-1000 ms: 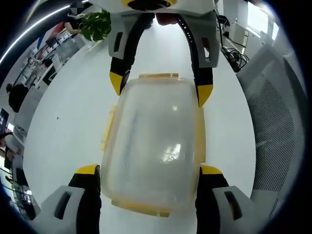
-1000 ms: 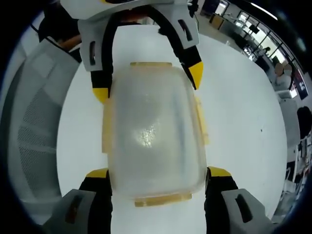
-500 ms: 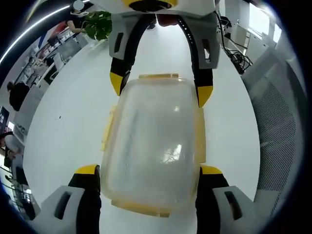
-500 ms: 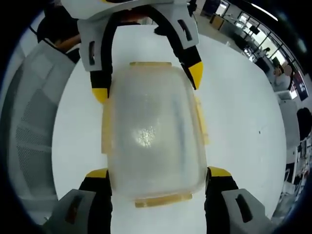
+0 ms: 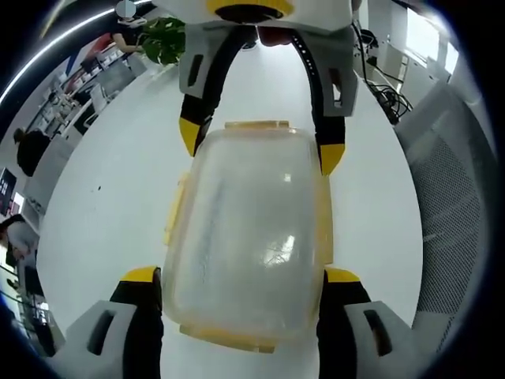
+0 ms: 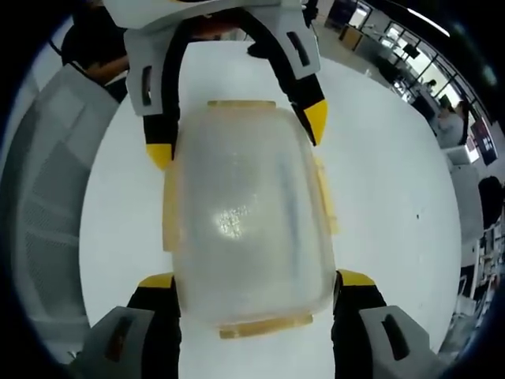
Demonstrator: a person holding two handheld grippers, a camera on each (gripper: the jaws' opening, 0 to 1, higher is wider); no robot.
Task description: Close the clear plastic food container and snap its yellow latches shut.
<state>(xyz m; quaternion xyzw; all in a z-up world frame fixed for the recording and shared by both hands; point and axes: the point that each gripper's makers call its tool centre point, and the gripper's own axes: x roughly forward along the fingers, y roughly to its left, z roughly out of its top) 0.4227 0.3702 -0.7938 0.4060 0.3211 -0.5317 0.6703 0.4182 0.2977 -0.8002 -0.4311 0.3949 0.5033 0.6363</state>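
One clear plastic food container (image 5: 248, 241), lid on, lying on a white round table (image 5: 110, 213). Four yellow latches (image 5: 175, 209), one per side. Two tongs: left tongs (image 5: 243, 276) and right tongs (image 6: 256, 280), each apart, straddling opposite container ends.

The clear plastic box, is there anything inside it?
The container looks empty: through its cloudy lid, just glare and the white table beneath. Both grippers straddle its ends, and the haze could hide something small.
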